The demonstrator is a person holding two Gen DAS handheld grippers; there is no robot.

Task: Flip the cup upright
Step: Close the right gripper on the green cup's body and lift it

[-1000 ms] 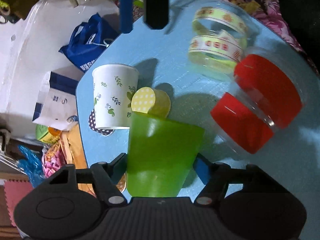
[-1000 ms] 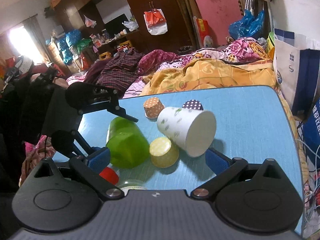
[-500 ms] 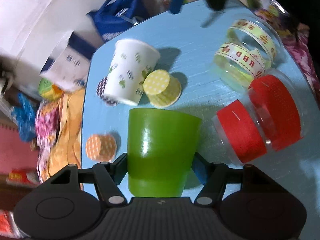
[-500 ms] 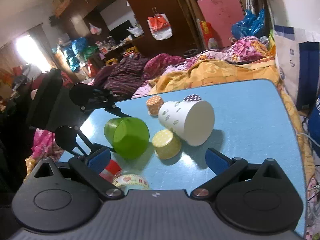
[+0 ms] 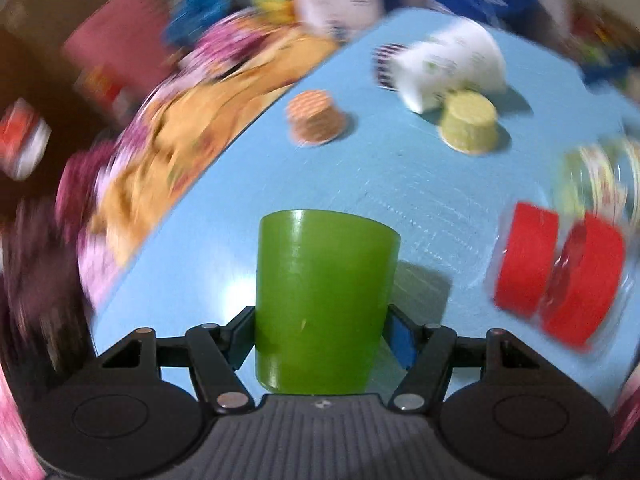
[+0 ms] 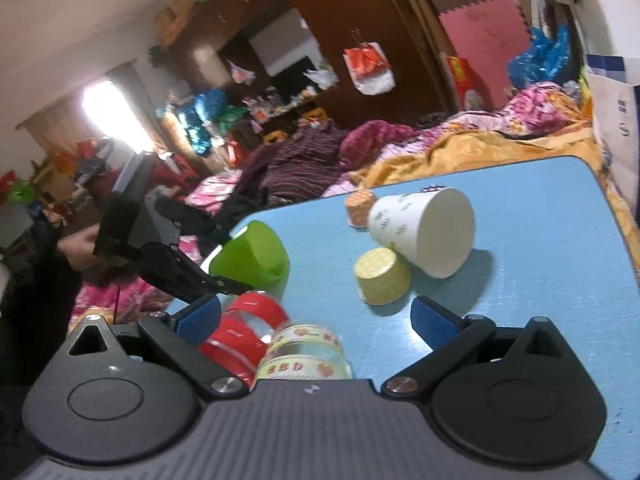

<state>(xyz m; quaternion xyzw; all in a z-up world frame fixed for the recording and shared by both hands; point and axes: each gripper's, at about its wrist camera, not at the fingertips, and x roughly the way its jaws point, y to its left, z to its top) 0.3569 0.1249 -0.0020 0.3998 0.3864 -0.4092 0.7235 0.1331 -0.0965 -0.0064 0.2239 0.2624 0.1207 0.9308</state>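
Observation:
My left gripper [image 5: 320, 336] is shut on a green plastic cup [image 5: 324, 300] and holds it above the blue table [image 5: 420, 200]. In the right wrist view the green cup [image 6: 252, 260] is tilted, its open mouth facing up and toward the camera, at the table's left edge in the left gripper [image 6: 224, 280]. My right gripper [image 6: 316, 320] is open and empty, low over the near side of the table [image 6: 540, 220].
A white leaf-print paper cup [image 6: 424, 232] lies on its side. A yellow dotted cup [image 6: 382, 276] and an orange dotted cup [image 6: 360, 208] stand upside down beside it. Clear jars with red bands [image 6: 240, 332] and patterned bands [image 6: 304, 352] lie near my right gripper. A bed lies beyond the table.
The left gripper has swung round with the green cup, turning it from lying sideways toward mouth-up. The left view is motion-blurred. The right gripper has drifted slightly.

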